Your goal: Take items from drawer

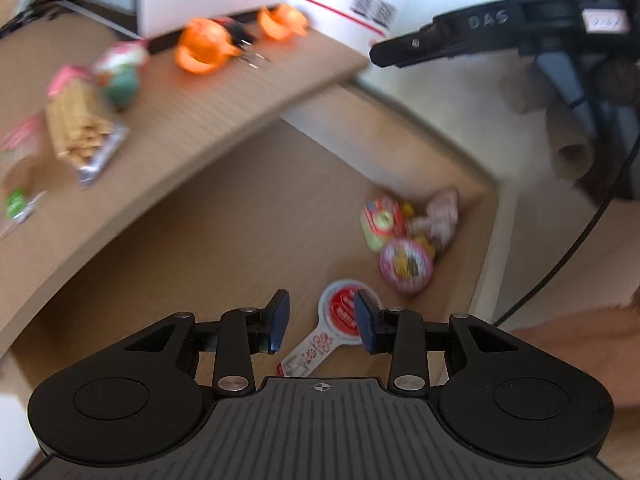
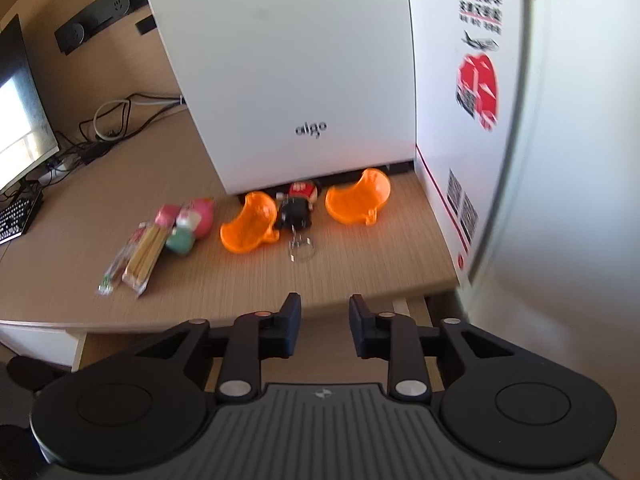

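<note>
The open wooden drawer lies below the desk top. In its far right corner sit a round pink tin, a green and red packet and a pink wrapped sweet. A red and white lollipop-shaped packet lies on the drawer floor. My left gripper hangs open just over it, its pads apart from it. My right gripper is open and empty above the desk's front edge; its fingers show at the top right of the left wrist view.
On the desk lie a wafer stick packet, a pink and green toy, two orange shell halves and a small figure keychain. A white box stands behind them. A monitor and keyboard are far left.
</note>
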A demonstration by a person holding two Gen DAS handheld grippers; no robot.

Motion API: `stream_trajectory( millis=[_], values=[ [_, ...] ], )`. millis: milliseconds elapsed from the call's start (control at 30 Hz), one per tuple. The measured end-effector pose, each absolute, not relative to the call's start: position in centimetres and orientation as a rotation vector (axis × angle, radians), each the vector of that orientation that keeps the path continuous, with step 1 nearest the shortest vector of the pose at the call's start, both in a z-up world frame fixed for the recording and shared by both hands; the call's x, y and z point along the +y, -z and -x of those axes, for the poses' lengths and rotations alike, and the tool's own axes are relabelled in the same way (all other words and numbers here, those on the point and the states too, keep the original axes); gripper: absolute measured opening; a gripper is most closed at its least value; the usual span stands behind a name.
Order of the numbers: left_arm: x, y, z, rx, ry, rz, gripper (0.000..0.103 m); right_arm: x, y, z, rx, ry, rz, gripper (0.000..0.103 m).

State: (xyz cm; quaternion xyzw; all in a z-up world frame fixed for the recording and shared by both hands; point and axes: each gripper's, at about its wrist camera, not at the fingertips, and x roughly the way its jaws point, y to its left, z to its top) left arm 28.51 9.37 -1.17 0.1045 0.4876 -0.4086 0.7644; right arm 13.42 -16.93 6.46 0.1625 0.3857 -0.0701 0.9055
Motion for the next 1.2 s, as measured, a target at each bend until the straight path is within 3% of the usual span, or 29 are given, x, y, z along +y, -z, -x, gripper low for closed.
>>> stream_trajectory(
  millis=[733,767,1100,1200],
  values=[
    [3.4,8.5,-28.6,1.167,1.166,-0.757,0.039,-17.0,-3.9,-6.8,0.904,0.158,-0.347,0.029],
    [3.2,8.9,-28.4,1.165,1.16,-0.783,0.045,-16.9,-3.9,-6.8,0.907,0.157,-0.346,0.029],
    [2.7,9.8,-29.4,1.175,1.122,-0.634,0.043,-17.0,-3.9,-7.1,0.896,0.193,-0.334,0.029],
    [2.7,10.0,-30.7,1.233,1.07,-0.514,0.033,-17.7,-3.9,-6.7,0.842,0.252,-0.38,0.029]
  ],
)
